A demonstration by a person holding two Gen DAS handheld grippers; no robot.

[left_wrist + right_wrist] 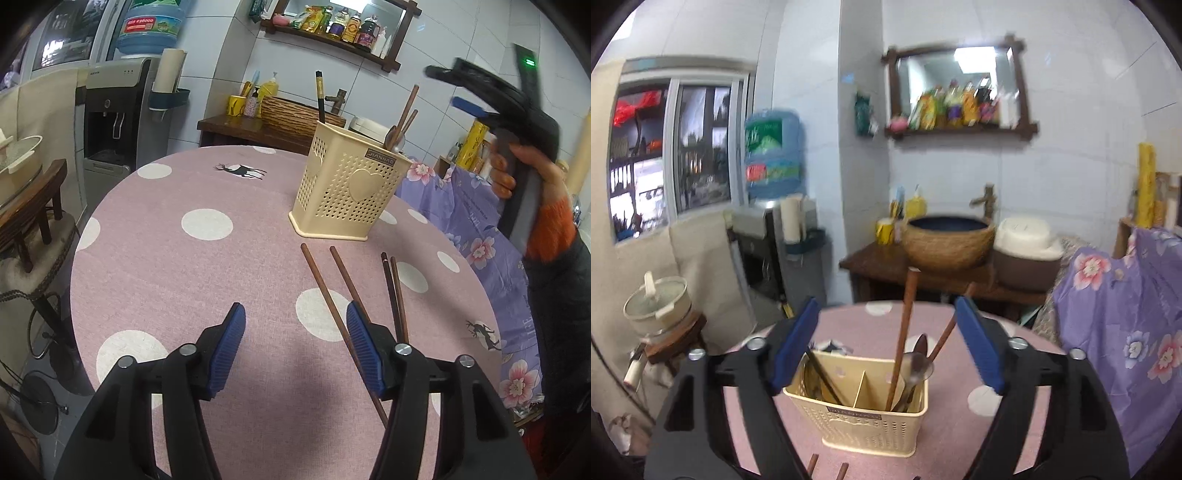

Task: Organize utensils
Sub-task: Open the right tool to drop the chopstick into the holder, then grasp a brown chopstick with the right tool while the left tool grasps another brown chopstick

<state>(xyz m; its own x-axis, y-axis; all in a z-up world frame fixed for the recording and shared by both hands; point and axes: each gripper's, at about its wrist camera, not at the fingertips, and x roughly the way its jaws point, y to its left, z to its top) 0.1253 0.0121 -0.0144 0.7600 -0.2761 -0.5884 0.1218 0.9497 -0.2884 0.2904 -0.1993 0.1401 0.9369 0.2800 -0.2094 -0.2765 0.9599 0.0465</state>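
A cream perforated utensil holder (347,184) stands on the pink dotted tablecloth (207,266). It holds a black chopstick (320,96), two brown chopsticks (406,110) and a metal spoon (395,140). Several brown chopsticks (325,291) lie loose on the cloth in front of it. My left gripper (295,306) hovers open over the near ends of these, nothing between its pads. A hand holds my right gripper (448,88) up to the right of the holder. In the right wrist view that gripper (886,301) is open above the holder (864,413), pads clear of the tall chopstick (907,314).
A chair draped in purple floral cloth (476,229) stands at the table's right edge. Beyond the table are a wooden cabinet with a woven basin (947,243), a rice cooker (1027,254) and a water dispenser (114,110). A stool with a pot (659,306) is at the left.
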